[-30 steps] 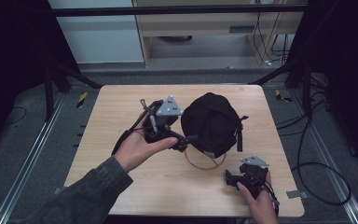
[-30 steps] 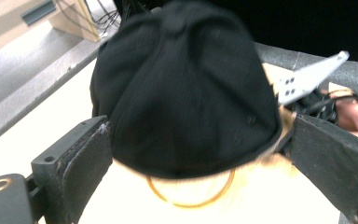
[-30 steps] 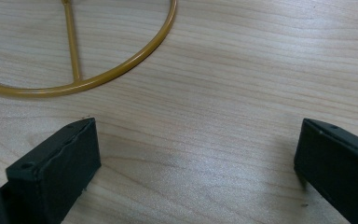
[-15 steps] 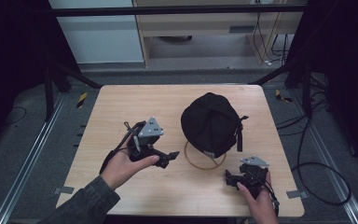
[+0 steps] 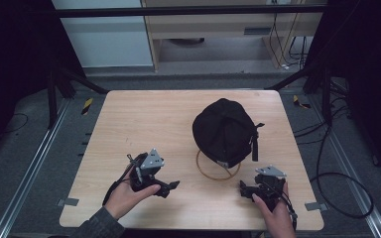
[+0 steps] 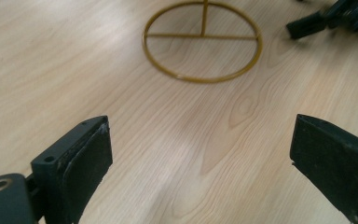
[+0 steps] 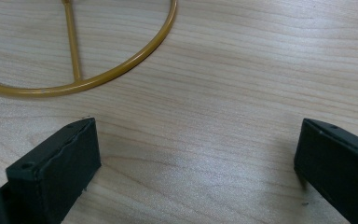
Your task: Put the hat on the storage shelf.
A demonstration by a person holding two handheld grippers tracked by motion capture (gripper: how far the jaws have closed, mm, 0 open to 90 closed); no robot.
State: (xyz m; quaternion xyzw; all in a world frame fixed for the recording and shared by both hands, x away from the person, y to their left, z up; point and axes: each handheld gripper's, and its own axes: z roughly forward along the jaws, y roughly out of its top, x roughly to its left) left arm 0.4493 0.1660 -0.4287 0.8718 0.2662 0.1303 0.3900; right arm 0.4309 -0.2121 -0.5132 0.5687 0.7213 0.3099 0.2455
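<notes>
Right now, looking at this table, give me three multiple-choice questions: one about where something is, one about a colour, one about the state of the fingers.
1. Where is the black cap?
A. on the floor
B. over the wire stand, right of the table's middle
C. in the left gripper

2. What colour is the stand's ring?
A. gold
B. red
C. white

3. How are the left gripper's fingers?
A. shut on the cap
B. shut, empty
C. open, empty

Answers: 1 B, the high view shows it atop the ring. 2 A, both gripper views show gold wire. 3 C, bare wood lies between them.
</notes>
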